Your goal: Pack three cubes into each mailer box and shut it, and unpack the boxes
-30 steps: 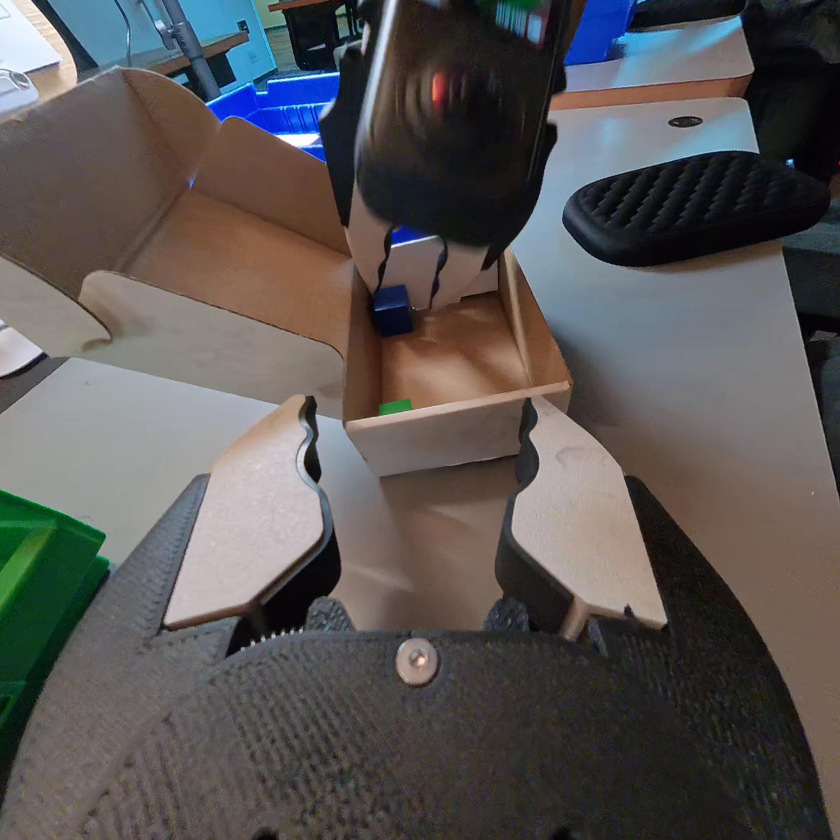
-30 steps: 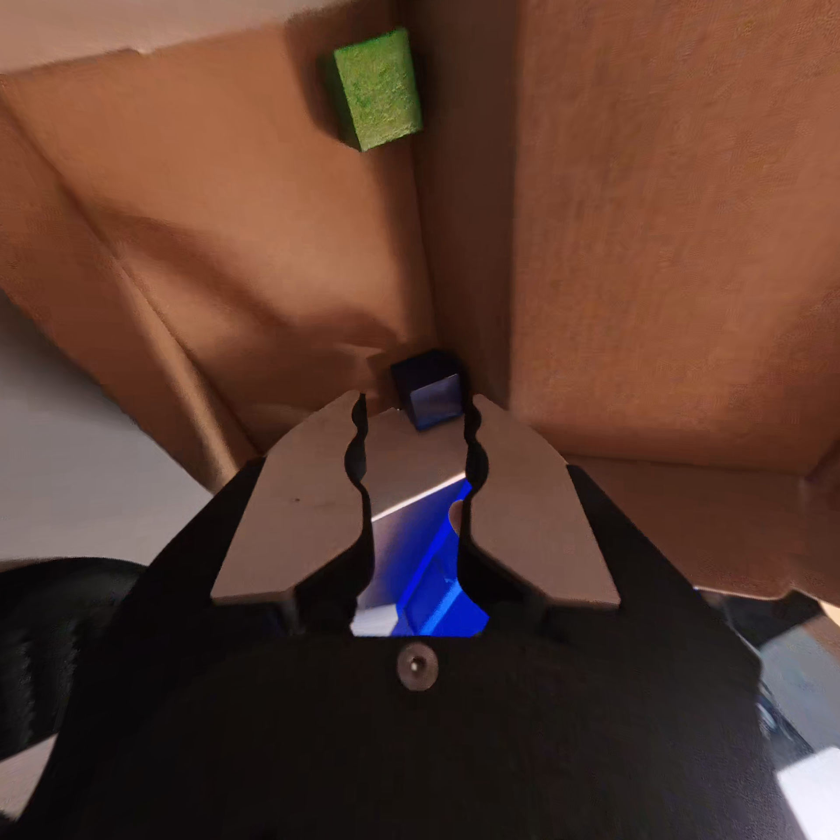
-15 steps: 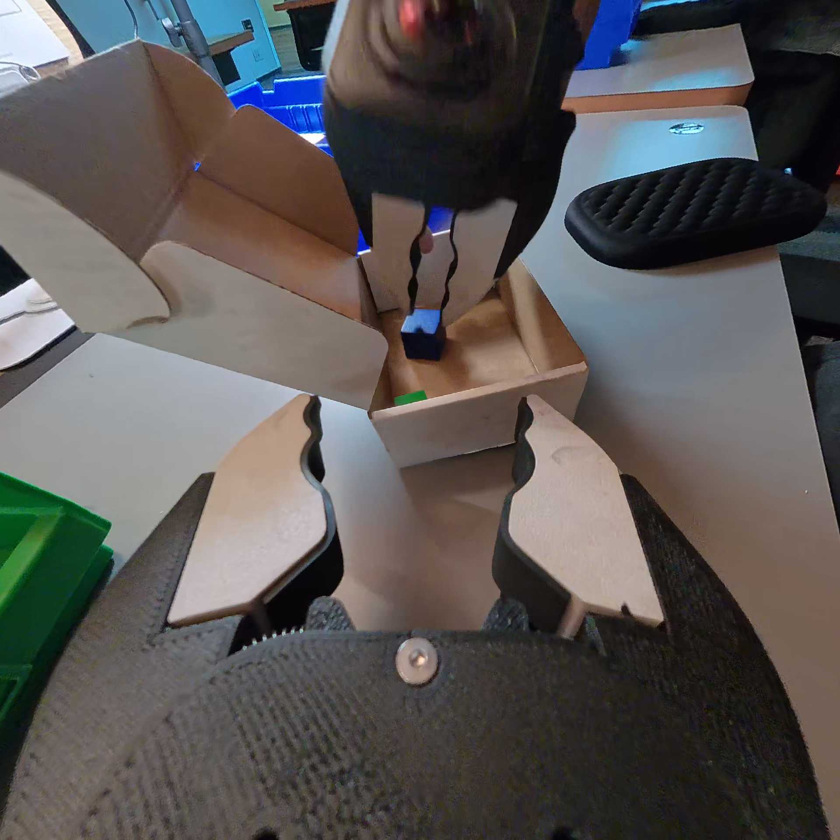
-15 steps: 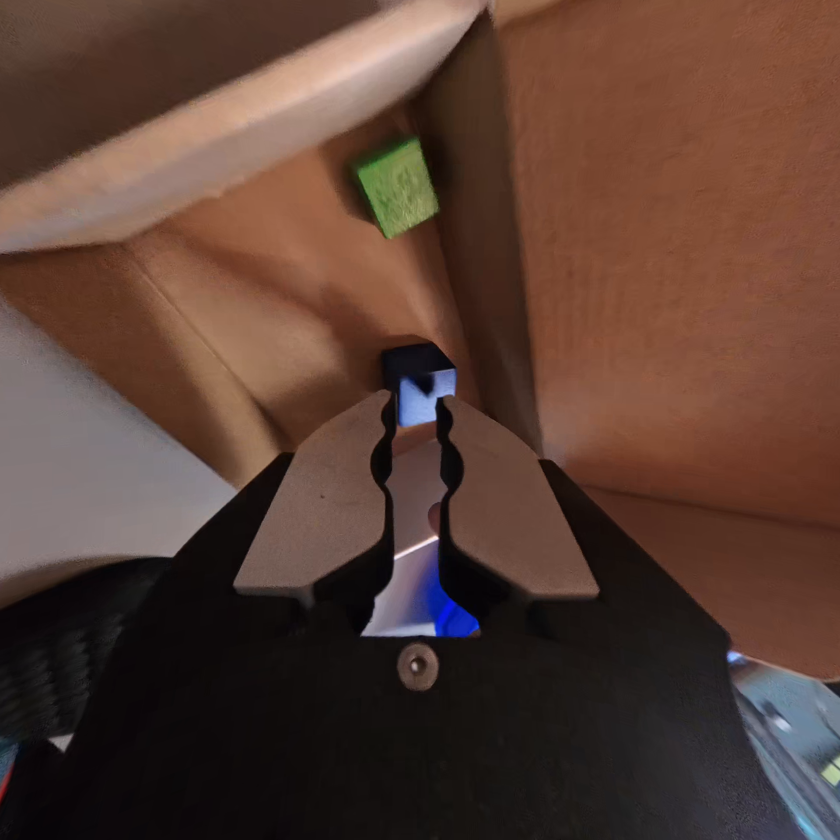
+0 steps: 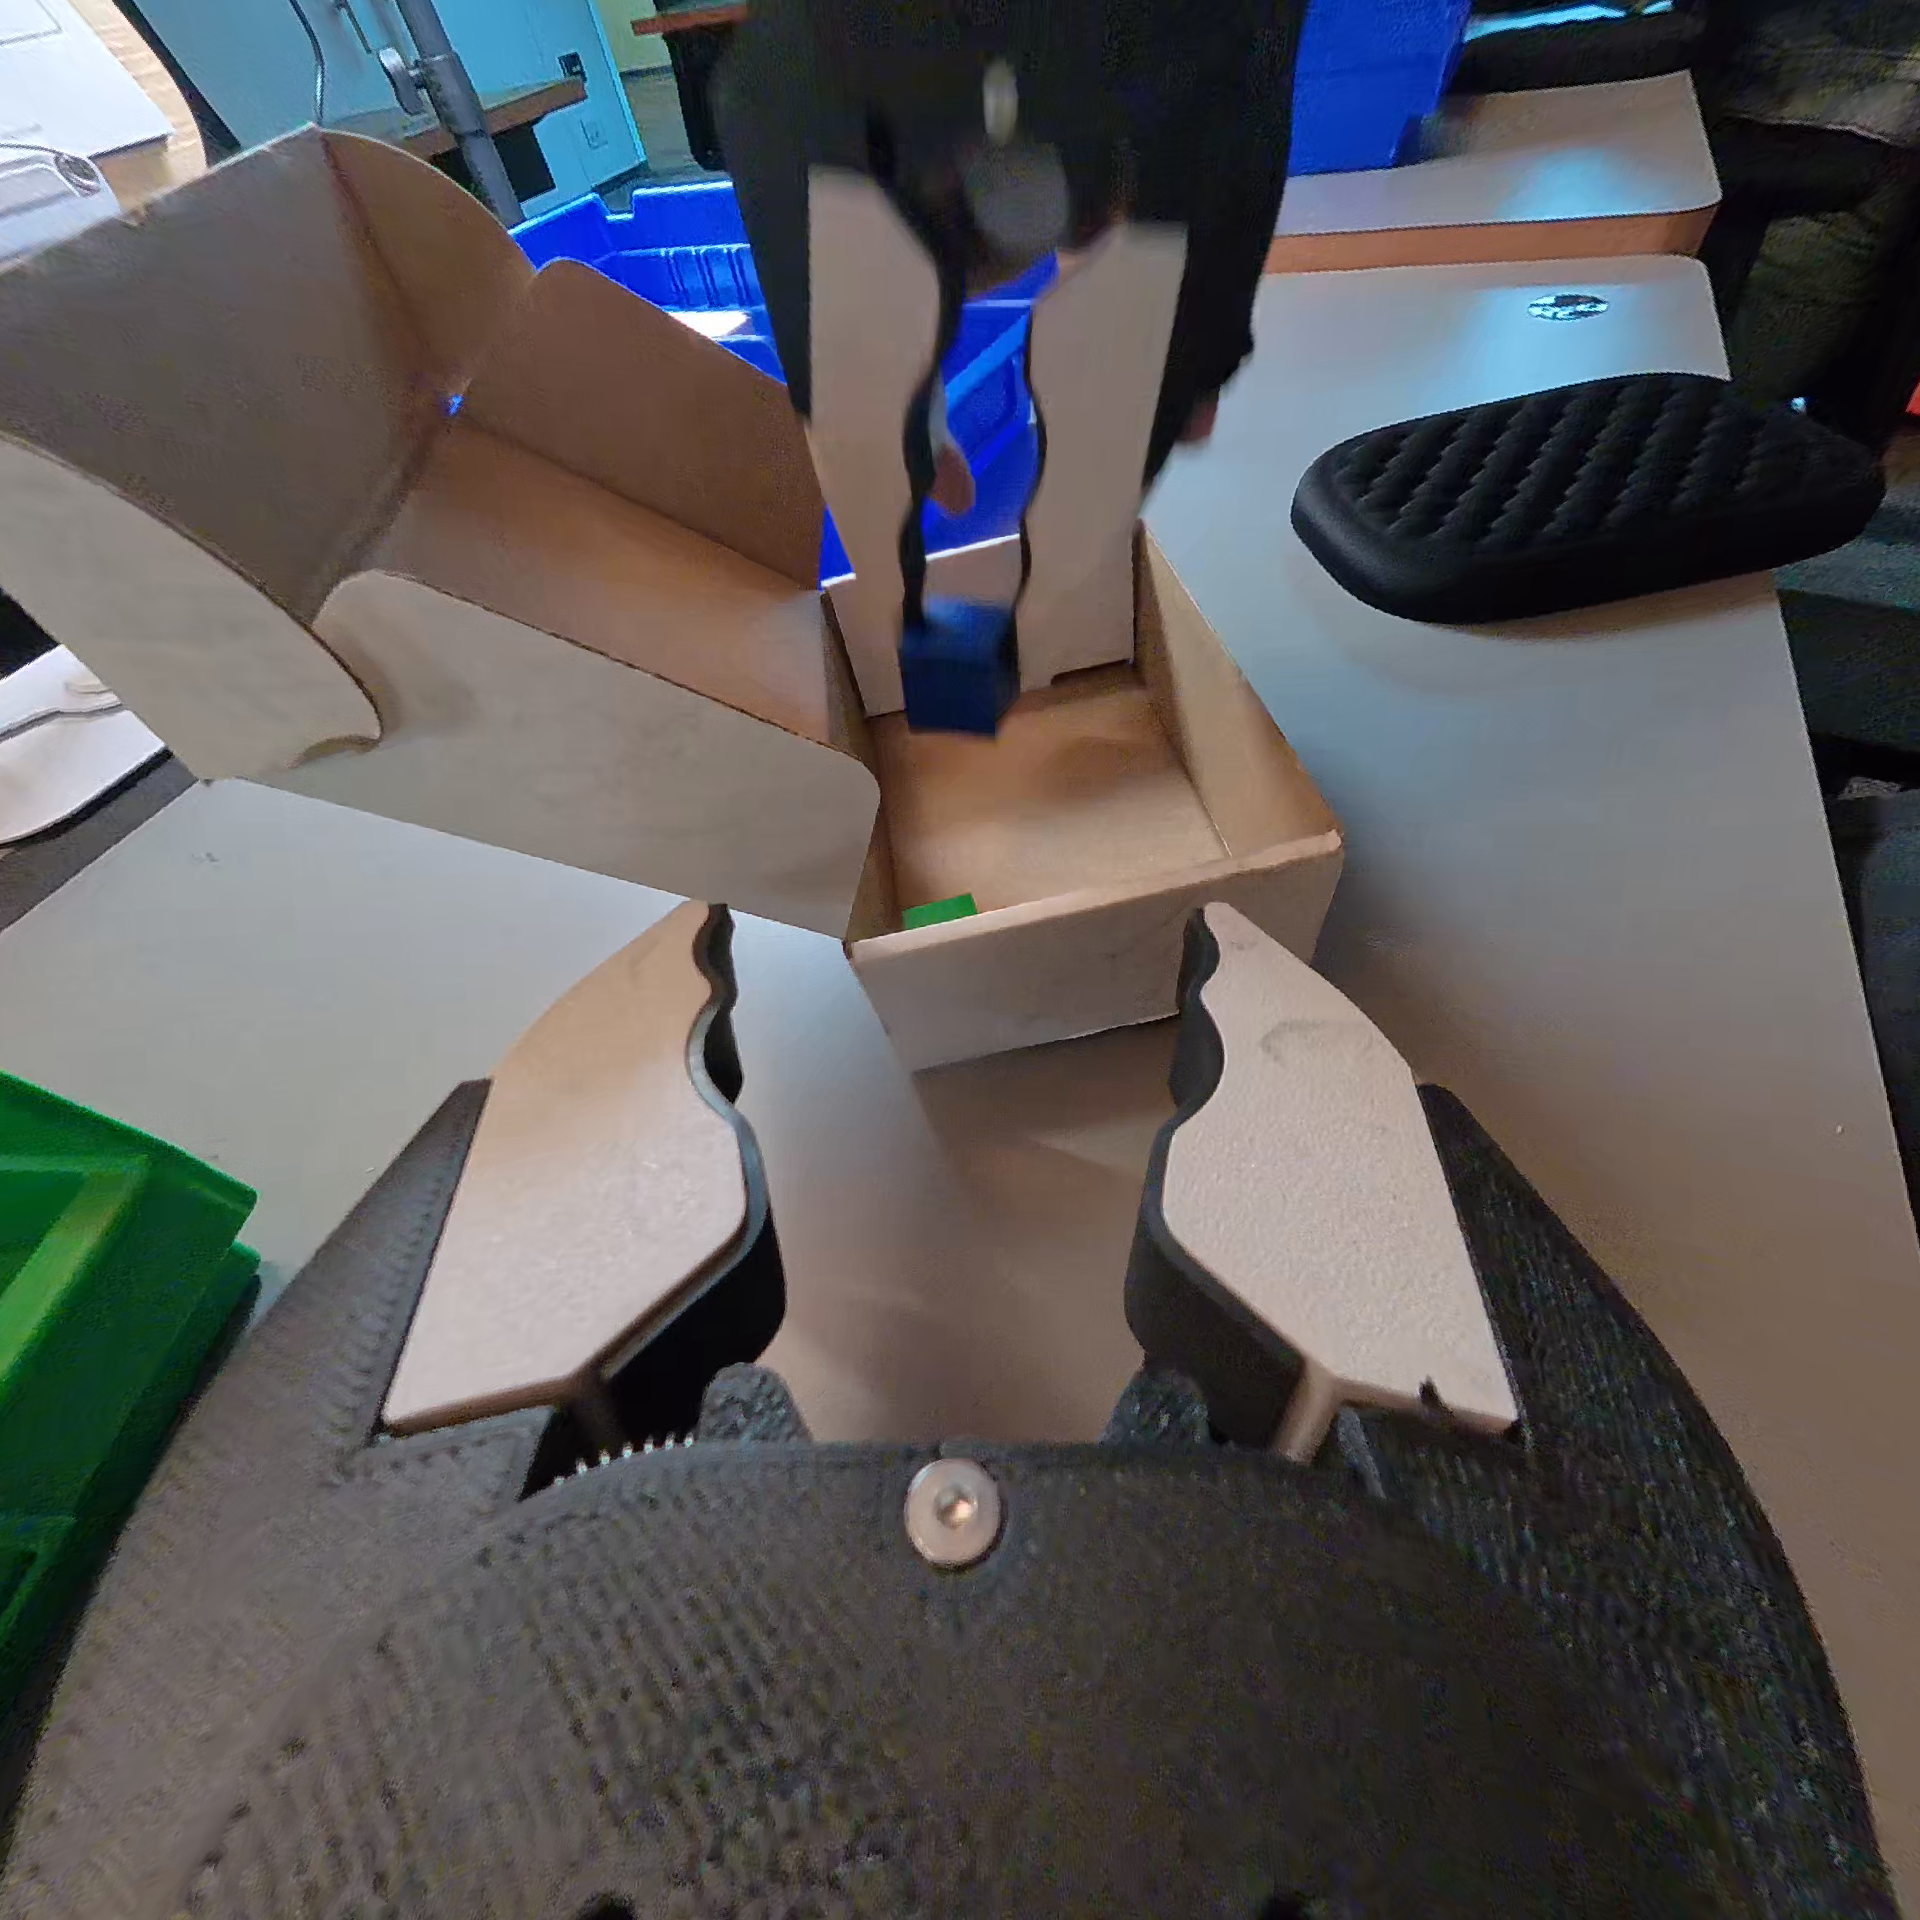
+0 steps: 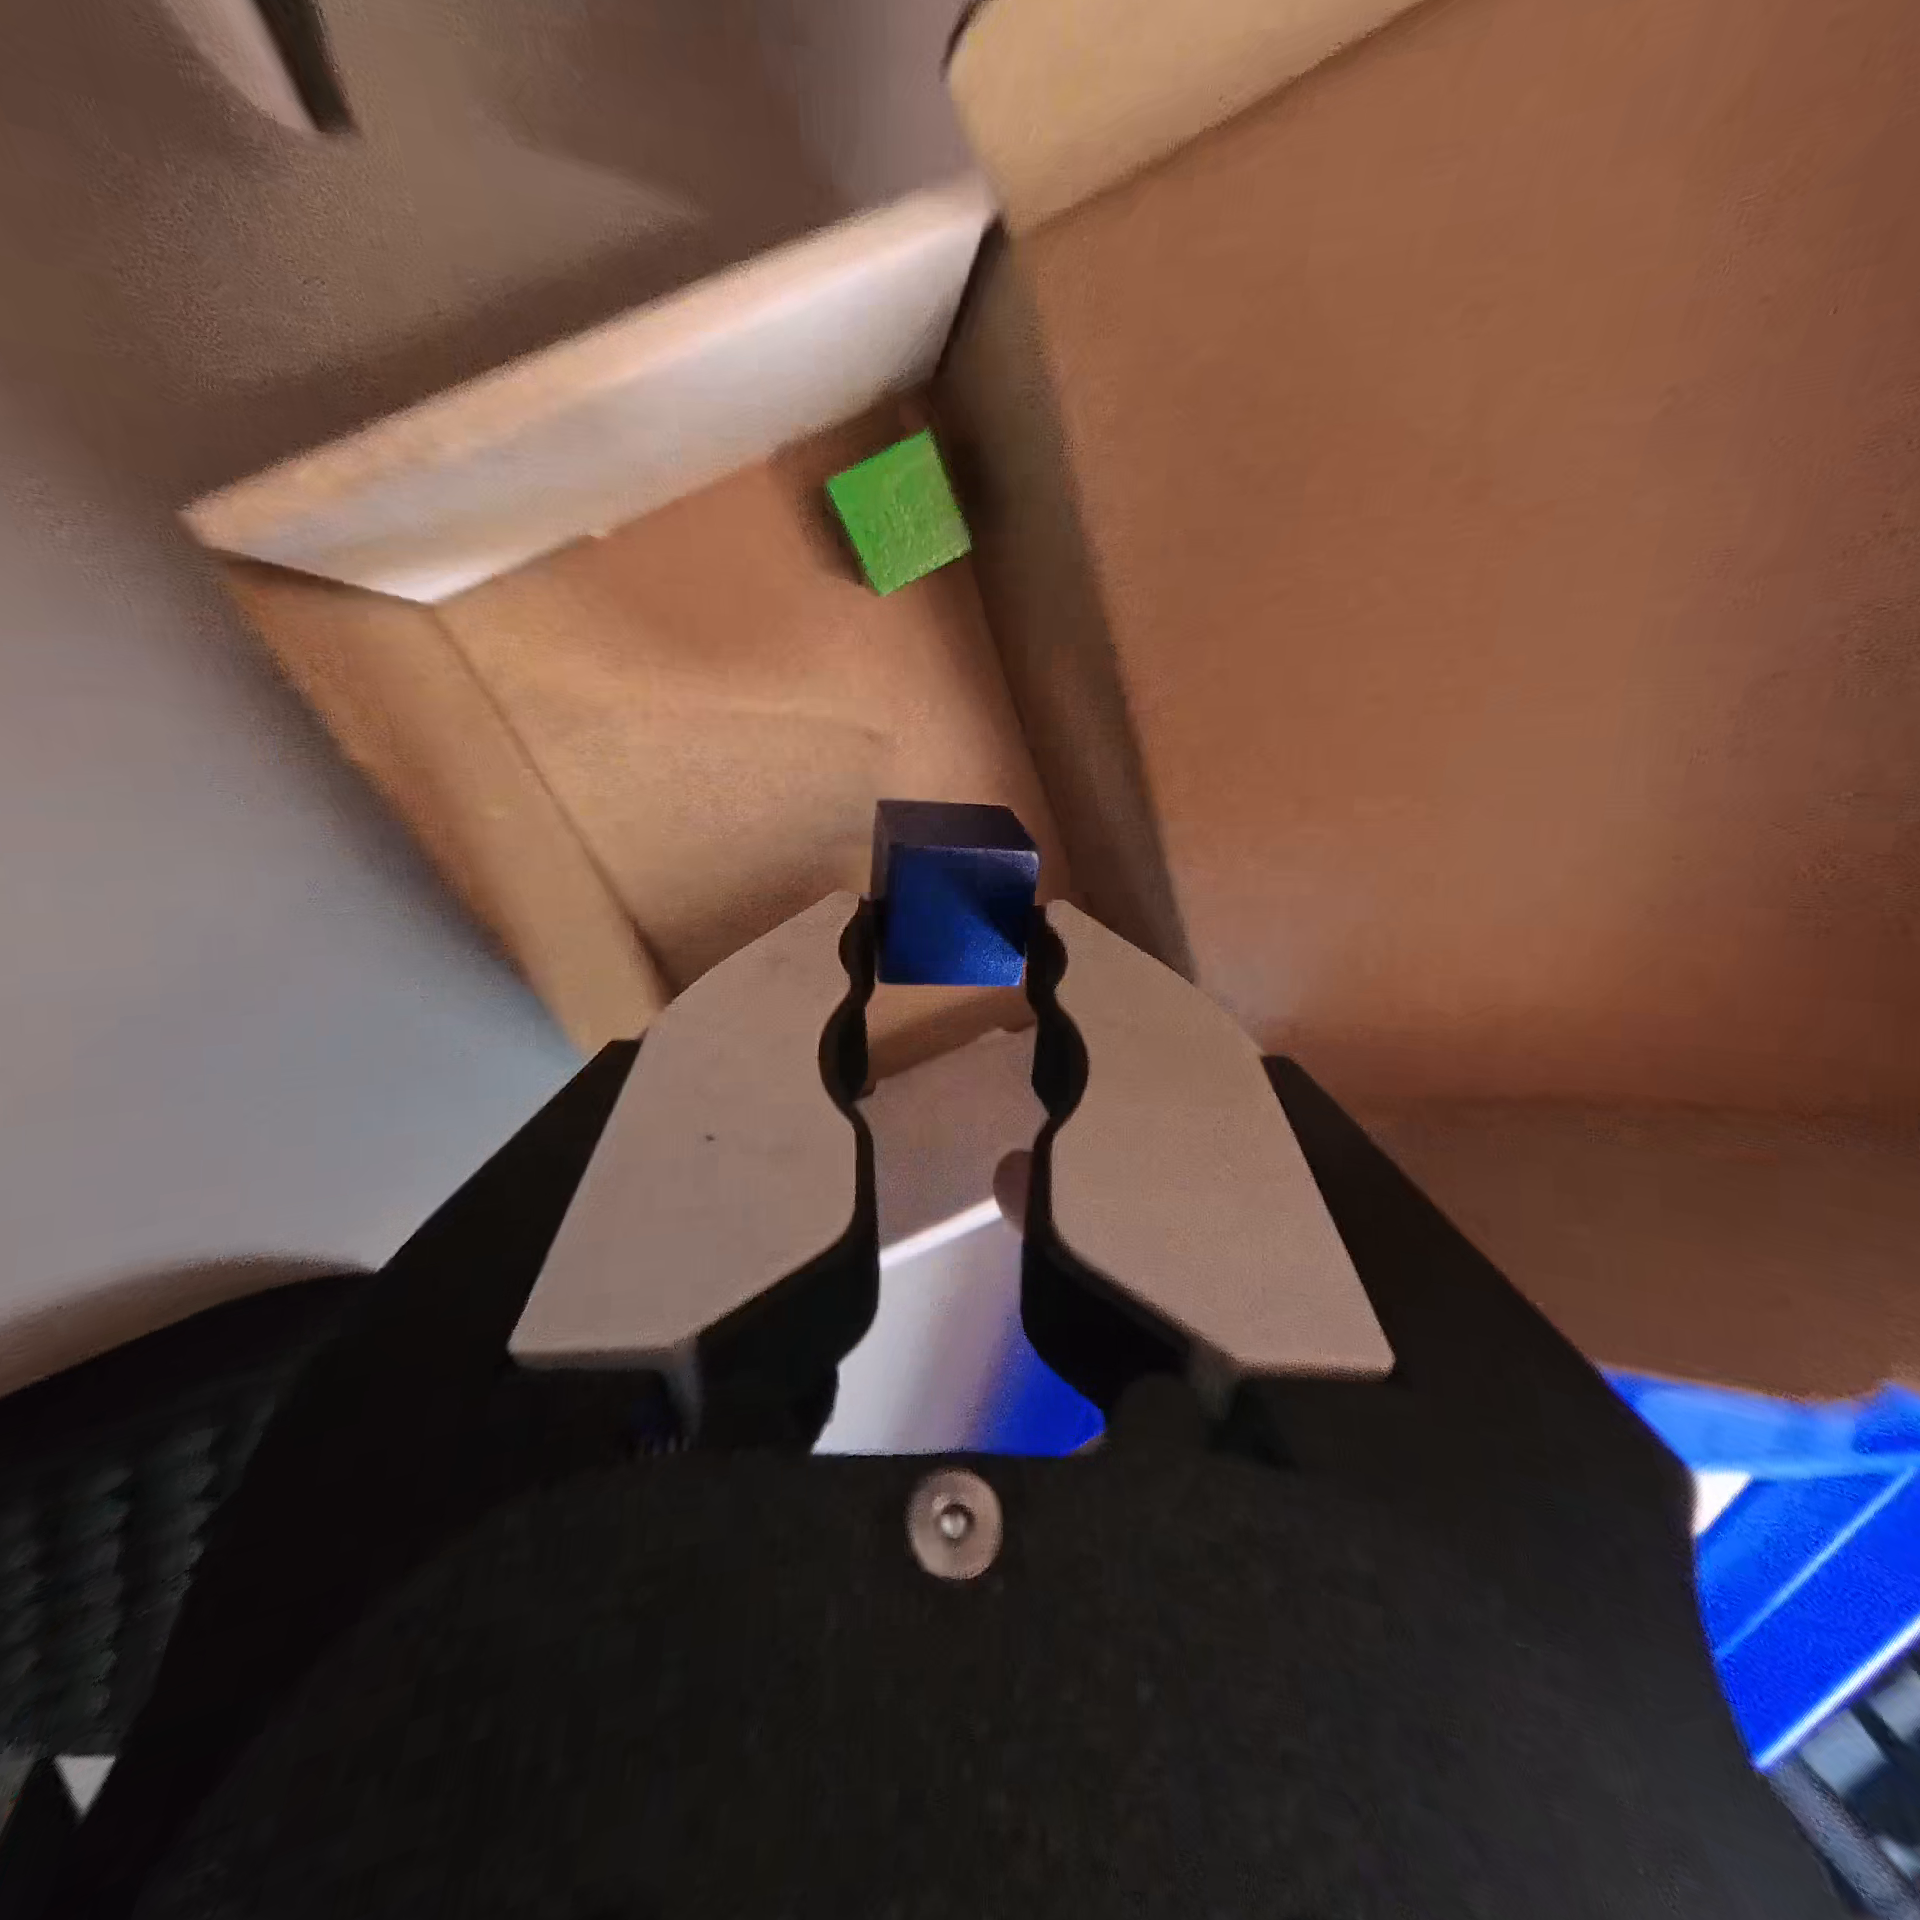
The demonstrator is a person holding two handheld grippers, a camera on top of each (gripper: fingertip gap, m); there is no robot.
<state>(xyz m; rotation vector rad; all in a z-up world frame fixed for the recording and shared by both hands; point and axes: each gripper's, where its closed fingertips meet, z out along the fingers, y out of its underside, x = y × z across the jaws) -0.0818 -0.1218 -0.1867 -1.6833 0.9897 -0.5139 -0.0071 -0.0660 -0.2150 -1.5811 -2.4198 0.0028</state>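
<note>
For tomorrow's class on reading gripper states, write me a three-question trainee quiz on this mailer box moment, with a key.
1. True or false: the left gripper holds a cube.
2. What colour is the cube in the right gripper?
3. Where is the green cube? A) on the table B) inside the mailer box C) in the green bin

Key: 1 false, it is open and empty. 2 blue; the blue cube is pinched at the tips. 3 B.

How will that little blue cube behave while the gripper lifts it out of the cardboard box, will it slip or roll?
The blue cube looks rigid, with flat faces, so it probably won't roll. The right gripper holds it only at the fingertips, so it might twist or slip if jolted. It looks small and likely light; the mailer box probably won't shift.
</note>
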